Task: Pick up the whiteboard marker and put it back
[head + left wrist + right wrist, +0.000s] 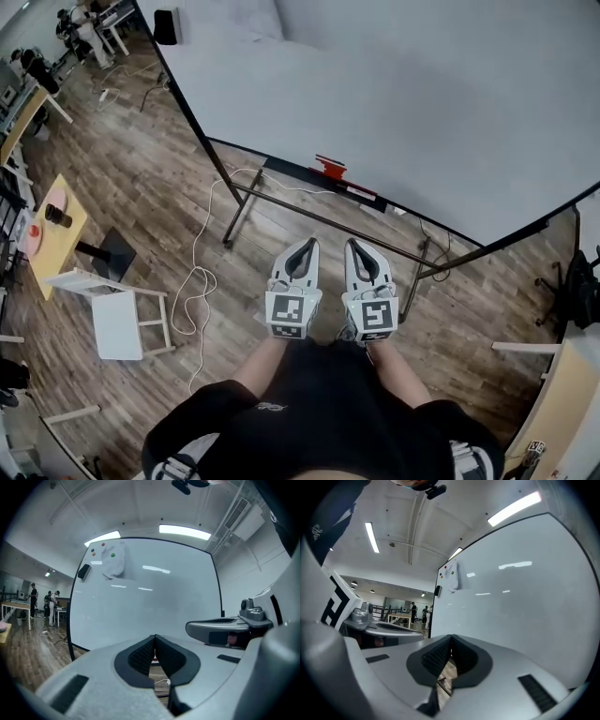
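Marker unclear to me, maybe the red item (pixel 329 168) on the whiteboard tray (pixel 291 172), far ahead of left gripper (pixel 308 243) and right gripper (pixel 354 245), jaws closed, empty; a blind reach risks knocking it off.

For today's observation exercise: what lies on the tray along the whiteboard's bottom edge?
A red object sits on the black tray, too small to identify. Nothing else can be made out there; anything behind the red object is covered.

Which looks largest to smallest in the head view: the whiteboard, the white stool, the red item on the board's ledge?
1. whiteboard, by far
2. white stool
3. red item
Apparent size only: their distances from the camera differ.
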Demonstrator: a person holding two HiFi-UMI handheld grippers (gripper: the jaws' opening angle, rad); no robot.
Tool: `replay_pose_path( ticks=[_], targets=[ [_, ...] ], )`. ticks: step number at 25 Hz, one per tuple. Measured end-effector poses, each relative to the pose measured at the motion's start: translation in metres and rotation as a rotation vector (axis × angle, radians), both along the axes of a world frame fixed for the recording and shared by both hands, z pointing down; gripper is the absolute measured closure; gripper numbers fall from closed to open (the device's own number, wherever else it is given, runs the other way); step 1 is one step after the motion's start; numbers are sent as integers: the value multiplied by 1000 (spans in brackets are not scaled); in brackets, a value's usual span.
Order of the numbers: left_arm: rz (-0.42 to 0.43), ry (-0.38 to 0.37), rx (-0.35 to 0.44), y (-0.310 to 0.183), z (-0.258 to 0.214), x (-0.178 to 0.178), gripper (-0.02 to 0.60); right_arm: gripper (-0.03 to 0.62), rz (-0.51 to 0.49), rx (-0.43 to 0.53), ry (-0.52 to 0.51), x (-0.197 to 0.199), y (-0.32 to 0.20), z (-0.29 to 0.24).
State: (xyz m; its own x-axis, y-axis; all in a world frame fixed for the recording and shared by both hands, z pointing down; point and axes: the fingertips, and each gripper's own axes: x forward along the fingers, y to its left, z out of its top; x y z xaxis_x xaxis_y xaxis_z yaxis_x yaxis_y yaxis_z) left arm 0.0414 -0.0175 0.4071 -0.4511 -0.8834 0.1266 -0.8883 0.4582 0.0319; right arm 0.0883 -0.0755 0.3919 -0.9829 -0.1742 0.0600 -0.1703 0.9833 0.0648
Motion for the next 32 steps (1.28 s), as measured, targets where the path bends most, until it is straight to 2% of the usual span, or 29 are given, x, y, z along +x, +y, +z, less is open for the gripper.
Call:
replay_pose_path(
  ticks=[8,14,32],
  targets=[
    [-24,-7,58,-20,-22,8,575,591,-12,24,-51,14,-34,-23],
    [-63,-18,60,-19,-26,5,574,591,-8,39,-61,24,-49,-26],
    [-120,-22,40,5,-22,8,574,591,-44,19,-51,30,-39,-18]
  ],
)
